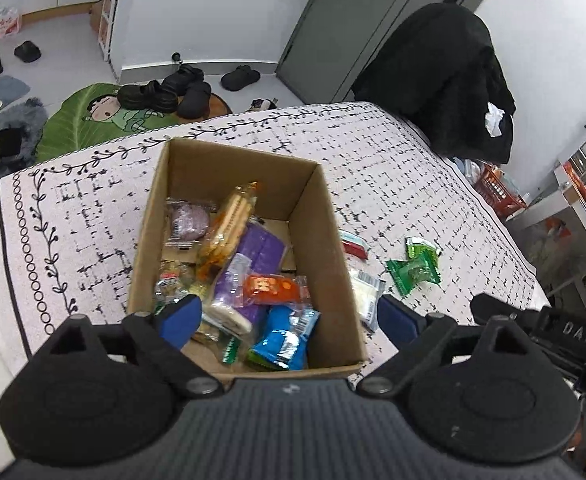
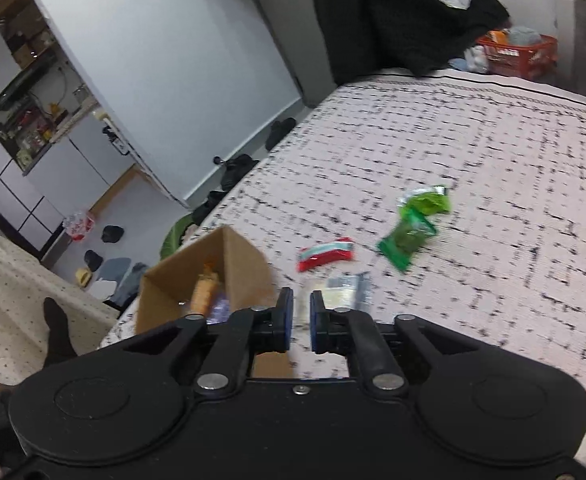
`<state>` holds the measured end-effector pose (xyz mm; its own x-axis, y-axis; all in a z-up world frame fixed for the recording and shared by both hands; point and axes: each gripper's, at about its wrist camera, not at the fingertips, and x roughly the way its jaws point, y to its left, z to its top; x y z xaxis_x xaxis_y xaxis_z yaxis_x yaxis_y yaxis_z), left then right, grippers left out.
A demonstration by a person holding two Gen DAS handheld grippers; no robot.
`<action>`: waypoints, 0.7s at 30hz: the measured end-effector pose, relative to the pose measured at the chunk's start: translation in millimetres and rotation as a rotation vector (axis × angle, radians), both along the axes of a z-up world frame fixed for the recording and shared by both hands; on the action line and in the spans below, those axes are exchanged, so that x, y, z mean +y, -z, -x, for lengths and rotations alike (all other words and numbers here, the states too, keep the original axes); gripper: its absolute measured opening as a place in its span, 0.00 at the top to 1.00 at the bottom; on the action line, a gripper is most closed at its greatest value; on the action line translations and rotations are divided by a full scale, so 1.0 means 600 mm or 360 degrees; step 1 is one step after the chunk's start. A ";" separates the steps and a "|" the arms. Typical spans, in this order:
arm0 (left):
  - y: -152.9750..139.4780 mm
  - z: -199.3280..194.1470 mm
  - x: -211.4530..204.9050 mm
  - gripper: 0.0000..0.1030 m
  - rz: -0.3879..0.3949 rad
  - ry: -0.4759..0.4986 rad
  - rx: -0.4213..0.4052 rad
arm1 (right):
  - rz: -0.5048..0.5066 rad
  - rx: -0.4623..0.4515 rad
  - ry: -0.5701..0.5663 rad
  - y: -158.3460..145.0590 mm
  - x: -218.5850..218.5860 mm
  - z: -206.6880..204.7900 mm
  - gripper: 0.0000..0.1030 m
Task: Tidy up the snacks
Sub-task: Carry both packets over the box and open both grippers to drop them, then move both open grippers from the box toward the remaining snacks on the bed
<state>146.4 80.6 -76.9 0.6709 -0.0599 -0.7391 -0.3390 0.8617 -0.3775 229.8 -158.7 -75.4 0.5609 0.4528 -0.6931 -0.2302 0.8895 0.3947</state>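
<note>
Woven white cloth with a black grid of dashes and a leafy vine border covers the bed (image 1: 393, 168), the largest surface here, and everything is placed against the cardboard box (image 1: 335, 264) standing on it. Behind the bed's far corner from the box, a black garment (image 1: 445, 80) drapes in soft folds over a chair, and dark rubbery shoes (image 1: 165, 92) sit on a leaf-shaped green rug (image 1: 73, 120) on the floor beyond the box. The box is plain brown corrugated board, rectangular, open at the top, and holds a loose heap of crinkly wrapped snacks: a long clear pack of pale biscuits (image 1: 229, 224), a flat purple packet (image 1: 261, 248), a round purplish cake in clear film (image 1: 189, 220), an orange packet (image 1: 273, 286) and a glossy blue packet (image 1: 285, 338) near the front wall. On the cloth right of the box lie a clear flat packet (image 1: 367, 292) just beside its wall, a small red and pale striped packet (image 2: 325, 254) further along that wall, and two green crimped-edge packets (image 2: 407, 238) close together, further out. The left gripper (image 1: 289, 320), matte black with blue-padded fingers (image 1: 181, 318), hovers over the near end of the box, spread wide and empty. The right gripper (image 2: 301, 318) hangs over the cloth near the box's right side, its fingers drawn narrow with a slim gap and nothing between them; its view is motion-blurred.
</note>
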 end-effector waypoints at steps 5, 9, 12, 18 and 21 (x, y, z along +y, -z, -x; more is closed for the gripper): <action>-0.008 -0.013 -0.026 0.06 -0.0051 0.0019 0.0012 | -0.0009 -0.0039 0.0050 0.013 -0.041 -0.002 0.45; -0.013 -0.022 -0.056 0.06 -0.0117 0.0050 0.0011 | -0.0042 -0.0017 0.0064 0.026 -0.067 -0.015 0.44; -0.017 -0.030 -0.078 0.06 -0.0135 0.0083 -0.0018 | -0.0050 -0.0020 0.0084 0.034 -0.084 -0.023 0.33; -0.023 -0.053 -0.123 0.00 -0.0221 0.0153 -0.0016 | -0.0110 -0.0057 0.0132 0.053 -0.124 -0.042 0.04; -0.023 -0.064 -0.138 0.00 -0.0236 0.0174 -0.0032 | -0.0175 -0.0101 0.0174 0.069 -0.146 -0.046 0.00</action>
